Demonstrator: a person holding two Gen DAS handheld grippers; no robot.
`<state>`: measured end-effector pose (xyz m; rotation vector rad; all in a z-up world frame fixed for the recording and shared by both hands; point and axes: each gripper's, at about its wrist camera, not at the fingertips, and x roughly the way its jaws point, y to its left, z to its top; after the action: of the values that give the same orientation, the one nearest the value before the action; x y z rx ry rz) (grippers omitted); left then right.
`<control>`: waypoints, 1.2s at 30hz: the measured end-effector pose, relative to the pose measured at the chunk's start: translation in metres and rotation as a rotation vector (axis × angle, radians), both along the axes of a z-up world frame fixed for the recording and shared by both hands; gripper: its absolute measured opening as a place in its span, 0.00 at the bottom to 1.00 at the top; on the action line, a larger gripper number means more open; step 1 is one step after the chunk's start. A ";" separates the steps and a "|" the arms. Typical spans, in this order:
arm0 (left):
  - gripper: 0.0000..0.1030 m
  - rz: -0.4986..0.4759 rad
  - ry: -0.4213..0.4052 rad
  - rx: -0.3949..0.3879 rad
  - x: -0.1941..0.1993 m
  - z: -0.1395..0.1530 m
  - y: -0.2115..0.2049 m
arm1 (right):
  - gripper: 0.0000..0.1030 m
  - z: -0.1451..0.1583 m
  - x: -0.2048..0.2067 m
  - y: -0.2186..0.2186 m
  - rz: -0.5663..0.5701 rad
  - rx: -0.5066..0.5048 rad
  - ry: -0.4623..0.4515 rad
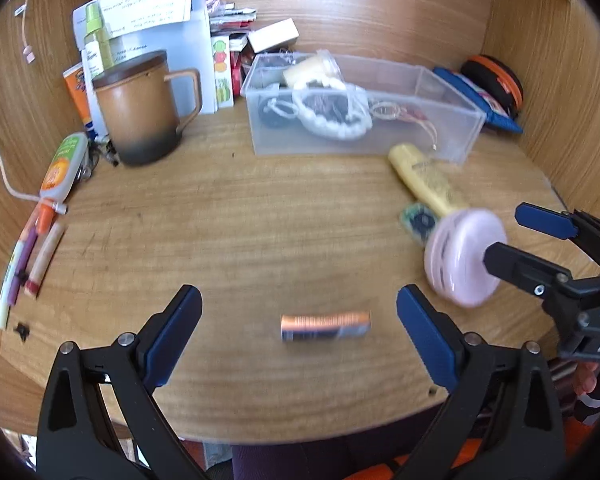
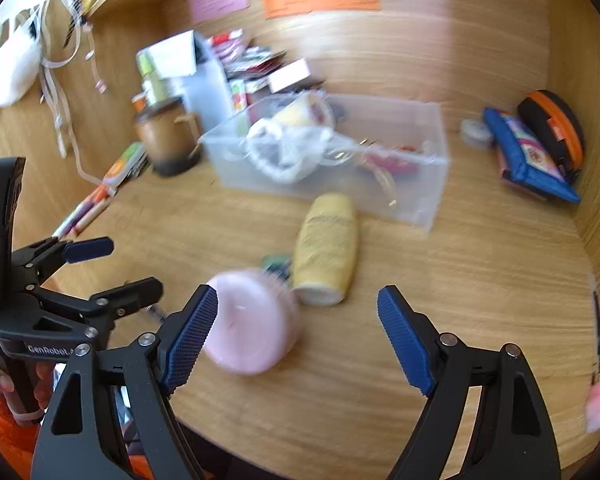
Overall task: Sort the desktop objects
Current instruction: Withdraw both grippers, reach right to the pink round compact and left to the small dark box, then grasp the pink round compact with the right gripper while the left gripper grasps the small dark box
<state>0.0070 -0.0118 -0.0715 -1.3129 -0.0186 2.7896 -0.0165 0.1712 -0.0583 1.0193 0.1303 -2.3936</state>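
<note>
Battery [image 1: 325, 326] lies crosswise between spread left tool [image 1: 299, 326] fingers; right tool [image 2: 298, 334], also released, should centre on pink disc [image 2: 252, 322] before clenching.

desk [image 1: 228, 208]: grained wood, matt | bin [image 1: 440, 136]: clear plastic | mug [image 1: 140, 116]: matt ceramic | battery [image 1: 325, 325]: glossy metal

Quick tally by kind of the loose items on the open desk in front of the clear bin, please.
Battery: 1
Yellow tube: 1
Pink round case: 1
Small green item: 1
Total: 4
</note>
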 end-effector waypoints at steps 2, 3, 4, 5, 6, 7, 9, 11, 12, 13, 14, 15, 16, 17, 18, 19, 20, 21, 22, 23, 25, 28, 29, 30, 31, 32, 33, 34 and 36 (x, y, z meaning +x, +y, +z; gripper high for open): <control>0.96 -0.005 -0.015 0.024 0.007 -0.006 -0.001 | 0.78 -0.007 0.008 -0.007 0.025 0.013 -0.009; 0.96 -0.003 -0.022 0.031 0.008 -0.009 -0.001 | 0.78 -0.009 0.011 -0.010 0.035 0.015 -0.013; 0.96 0.000 -0.026 0.037 0.009 -0.011 -0.001 | 0.78 -0.013 0.014 -0.014 0.046 0.022 -0.016; 0.96 0.003 -0.028 0.038 0.010 -0.013 -0.002 | 0.78 -0.016 0.016 -0.015 0.049 0.026 -0.016; 0.96 0.009 -0.030 0.036 0.011 -0.015 -0.002 | 0.78 -0.017 0.017 -0.017 0.049 0.028 -0.017; 0.96 0.015 -0.034 0.040 0.010 -0.017 -0.004 | 0.78 -0.020 0.017 -0.018 0.049 0.029 -0.019; 0.96 0.023 -0.042 0.060 0.010 -0.021 -0.006 | 0.78 -0.024 0.017 -0.018 0.045 0.024 -0.028; 0.96 0.037 -0.029 0.072 0.011 -0.022 -0.008 | 0.78 -0.028 0.015 -0.018 0.040 0.015 -0.046; 0.96 0.042 -0.024 0.077 0.011 -0.023 -0.009 | 0.78 -0.030 0.013 -0.018 0.043 0.012 -0.056; 0.96 0.048 -0.018 0.075 0.012 -0.023 -0.010 | 0.78 -0.032 0.011 -0.019 0.045 0.007 -0.068; 0.96 0.048 -0.015 0.072 0.011 -0.023 -0.010 | 0.78 -0.033 0.010 -0.019 0.047 0.003 -0.076; 0.96 0.049 -0.010 0.067 0.011 -0.023 -0.011 | 0.77 -0.033 0.009 -0.019 0.049 -0.001 -0.081; 0.95 0.051 -0.004 0.059 0.011 -0.023 -0.011 | 0.77 -0.034 0.007 -0.020 0.055 -0.012 -0.090; 0.94 0.050 0.003 0.055 0.012 -0.024 -0.011 | 0.77 -0.034 0.006 -0.021 0.057 -0.017 -0.094; 0.90 0.048 0.006 0.043 0.012 -0.023 -0.011 | 0.77 -0.034 0.005 -0.023 0.058 -0.019 -0.096; 0.82 0.043 0.011 0.028 0.013 -0.023 -0.009 | 0.77 -0.034 0.005 -0.024 0.059 -0.020 -0.096; 0.79 0.037 0.014 0.018 0.013 -0.023 -0.009 | 0.77 -0.035 0.004 -0.026 0.062 -0.016 -0.096; 0.74 0.029 0.017 0.006 0.013 -0.023 -0.008 | 0.75 -0.036 0.004 -0.028 0.063 -0.014 -0.095; 0.72 0.023 0.021 0.000 0.013 -0.023 -0.008 | 0.74 -0.037 0.003 -0.029 0.062 -0.012 -0.095; 0.71 0.020 0.025 -0.003 0.013 -0.023 -0.007 | 0.70 -0.037 0.003 -0.030 0.059 -0.008 -0.093; 0.65 0.017 0.033 -0.018 0.014 -0.024 -0.006 | 0.62 -0.039 0.001 -0.030 0.057 -0.006 -0.095; 0.53 0.010 0.041 -0.021 0.014 -0.023 -0.007 | 0.61 -0.040 0.000 -0.031 0.052 -0.006 -0.087; 0.50 0.006 0.042 -0.014 0.014 -0.022 -0.008 | 0.61 -0.040 0.000 -0.031 0.051 -0.001 -0.080; 0.47 0.002 0.040 -0.006 0.013 -0.022 -0.009 | 0.61 -0.040 0.001 -0.031 0.050 0.001 -0.076; 0.45 0.002 0.040 0.000 0.013 -0.021 -0.009 | 0.60 -0.040 0.001 -0.031 0.050 0.002 -0.075; 0.45 0.003 0.038 0.006 0.012 -0.021 -0.010 | 0.60 -0.040 0.000 -0.031 0.050 -0.002 -0.076; 0.45 0.002 0.038 0.012 0.011 -0.021 -0.011 | 0.60 -0.040 0.000 -0.030 0.051 -0.007 -0.078; 0.45 0.004 0.039 0.015 0.011 -0.021 -0.011 | 0.60 -0.039 0.000 -0.028 0.048 -0.017 -0.080; 0.45 0.003 0.038 0.017 0.010 -0.021 -0.010 | 0.60 -0.037 -0.001 -0.025 0.049 -0.034 -0.085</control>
<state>0.0173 -0.0222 -0.0924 -1.2571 -0.0429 2.8100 -0.0174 0.1461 -0.0955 1.0883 0.0828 -2.2968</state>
